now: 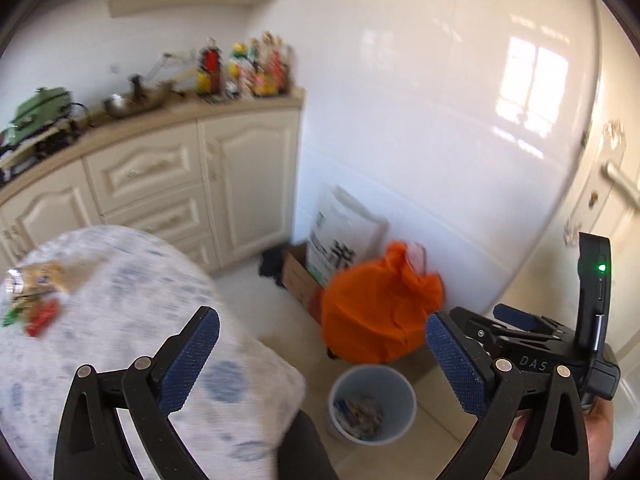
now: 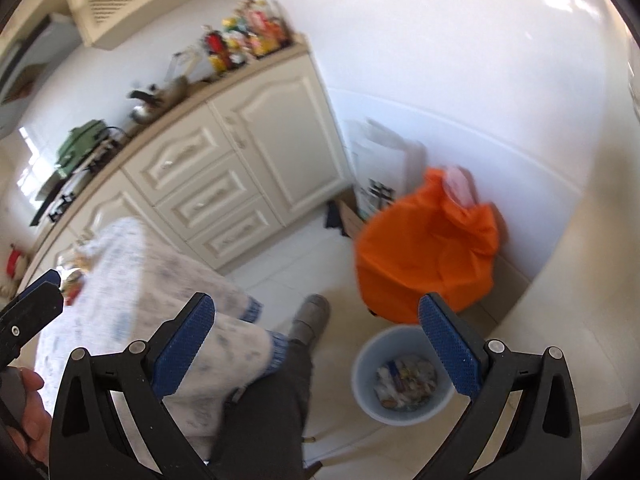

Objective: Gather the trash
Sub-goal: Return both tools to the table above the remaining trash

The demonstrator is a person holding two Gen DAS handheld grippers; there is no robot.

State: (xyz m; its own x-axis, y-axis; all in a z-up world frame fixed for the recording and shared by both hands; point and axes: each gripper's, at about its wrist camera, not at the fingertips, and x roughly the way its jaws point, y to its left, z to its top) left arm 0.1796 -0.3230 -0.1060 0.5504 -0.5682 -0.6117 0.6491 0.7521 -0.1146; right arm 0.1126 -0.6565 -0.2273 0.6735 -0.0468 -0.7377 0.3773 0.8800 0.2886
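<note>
Both views are blurred and bent by the lens, so small things are hard to read. The left gripper [image 1: 322,354] has its blue-padded fingers [image 1: 188,360] spread wide with nothing between them. The right gripper [image 2: 316,344] also stands wide open and empty.

A pale blue bin [image 1: 372,402] sits on the tiled floor [image 1: 248,292], below and between the fingers in each view. Crumpled wrappers [image 2: 406,380] lie in its bottom; their print is too smeared to name. Just behind the bin stands a bulging orange bag [image 1: 376,312], and behind that a white printed sack [image 1: 344,236] leans on the wall, its lower part hidden by the orange bag.

The desk [image 1: 120,300], under a white cloth with blue flowers, fills the lower left. Only the left view shows clearly what remains on it: a silver-ended wrapper [image 1: 36,282] and red and green scraps [image 1: 34,316] near the far left edge, well apart from the bin. In the right view these are mostly hidden behind the left gripper.

Only the right view shows the person's dark trouser leg [image 2: 264,412] and grey shoe [image 2: 312,316] beside the desk, and part of the left hand [image 2: 30,412], cut off at the frame edge. The left view shows the right gripper from the side, partly cut off.
</note>
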